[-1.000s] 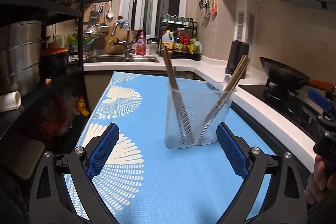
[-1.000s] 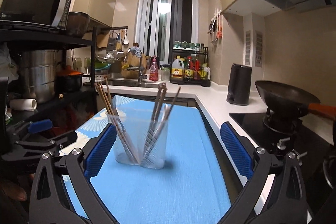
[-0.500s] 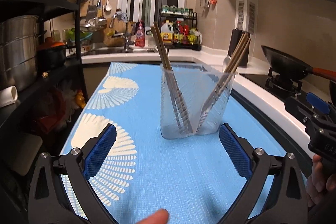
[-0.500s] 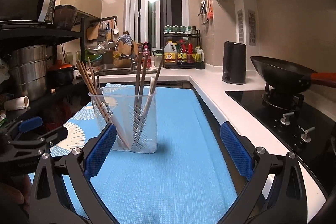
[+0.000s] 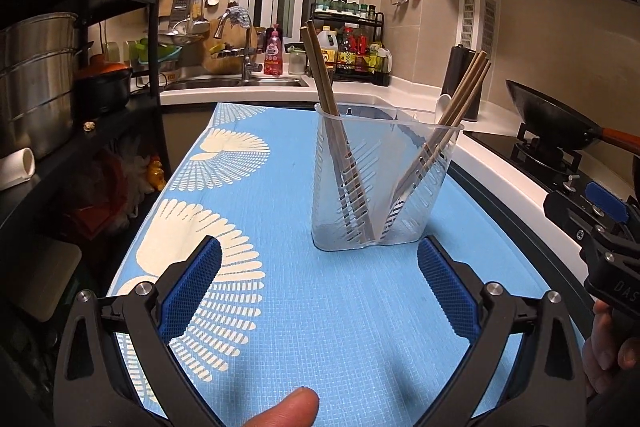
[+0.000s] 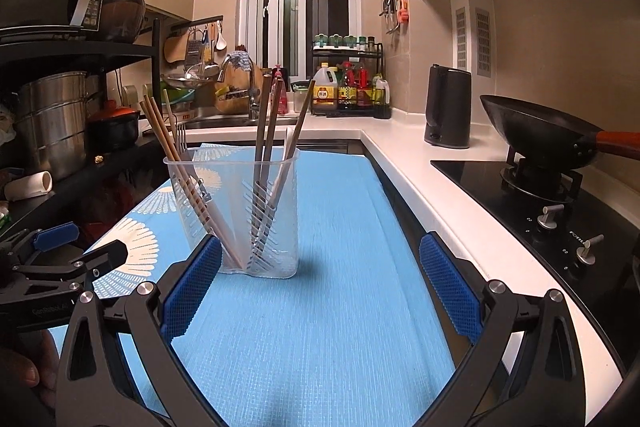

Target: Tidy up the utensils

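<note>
— Jaws first: how do they stand?
— Both spread wide and holding nothing; the left gripper [image 5: 319, 283] hangs low over the blue mat [image 5: 340, 327], the right gripper [image 6: 320, 285] likewise, each facing the clear holder [image 5: 380, 183].
— Where is the holder?
— Upright on the mat, on the worktop [image 6: 404, 151]; just ahead of both grippers, touching neither.
— What is inside it?
— Wooden chopsticks [image 5: 320, 67] lean left in one compartment; more lean right in the other, beside a white spoon [image 5: 443, 103]; from the right wrist a fork [image 6: 181, 139] stands among the left-hand chopsticks.
— Anything else nearby?
— A wok [image 6: 536, 131] on the stove at the right; a fingertip [image 5: 288, 409] at the bottom edge of the left view.
</note>
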### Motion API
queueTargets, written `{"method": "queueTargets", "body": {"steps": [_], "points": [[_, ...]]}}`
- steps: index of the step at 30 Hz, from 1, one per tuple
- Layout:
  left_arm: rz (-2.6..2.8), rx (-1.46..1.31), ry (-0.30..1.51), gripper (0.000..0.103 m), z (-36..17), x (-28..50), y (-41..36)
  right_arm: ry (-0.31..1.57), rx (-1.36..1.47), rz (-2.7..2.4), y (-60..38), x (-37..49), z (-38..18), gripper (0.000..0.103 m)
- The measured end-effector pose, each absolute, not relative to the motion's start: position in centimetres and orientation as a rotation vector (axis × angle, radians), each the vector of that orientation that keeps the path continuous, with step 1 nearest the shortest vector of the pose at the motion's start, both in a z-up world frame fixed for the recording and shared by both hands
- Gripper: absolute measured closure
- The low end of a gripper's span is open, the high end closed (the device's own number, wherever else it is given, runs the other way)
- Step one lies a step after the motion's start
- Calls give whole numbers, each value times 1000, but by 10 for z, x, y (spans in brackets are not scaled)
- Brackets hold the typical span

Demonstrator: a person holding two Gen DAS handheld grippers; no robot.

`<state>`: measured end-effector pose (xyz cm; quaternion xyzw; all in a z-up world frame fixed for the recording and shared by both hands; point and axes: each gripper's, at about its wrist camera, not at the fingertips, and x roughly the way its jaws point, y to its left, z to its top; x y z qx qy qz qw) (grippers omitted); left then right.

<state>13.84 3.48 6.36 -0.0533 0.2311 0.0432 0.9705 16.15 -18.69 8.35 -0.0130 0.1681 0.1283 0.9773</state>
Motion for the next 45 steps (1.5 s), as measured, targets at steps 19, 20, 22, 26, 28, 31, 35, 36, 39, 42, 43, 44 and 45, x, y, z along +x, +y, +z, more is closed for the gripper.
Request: {"method": "queueTargets", "body": {"steps": [19, 20, 22, 26, 28, 31, 35, 36, 39, 42, 43, 44, 45], "points": [[92, -108, 466, 8, 65, 137, 35, 339, -38, 258, -185, 162, 83, 6], [93, -108, 466, 8, 65, 137, 35, 341, -37, 259, -185, 162, 83, 6], [92, -108, 468, 8, 65, 137, 35, 342, -36, 258, -185, 162, 82, 6], [92, -106, 466, 8, 65, 137, 35, 338, -36, 258, -186, 163, 82, 6], [91, -104, 466, 8, 65, 138, 34, 340, -35, 258, -186, 163, 82, 6], [91, -102, 465, 8, 65, 138, 32, 337, -36, 258, -186, 163, 82, 6], [90, -103, 467, 8, 65, 138, 32, 337, -37, 259, -186, 163, 81, 6], [90, -102, 466, 8, 65, 138, 32, 337, -37, 259, -186, 163, 81, 6], [90, -104, 466, 8, 65, 138, 32, 338, -37, 259, -186, 163, 81, 6], [89, -102, 465, 8, 65, 138, 32, 338, -38, 260, -186, 163, 81, 6], [89, -101, 465, 8, 65, 138, 32, 338, -38, 259, -186, 163, 81, 6], [88, -100, 465, 8, 65, 139, 31, 337, -38, 260, -186, 163, 81, 6], [86, -99, 465, 8, 65, 139, 30, 337, -38, 260, -186, 163, 81, 6]]}}
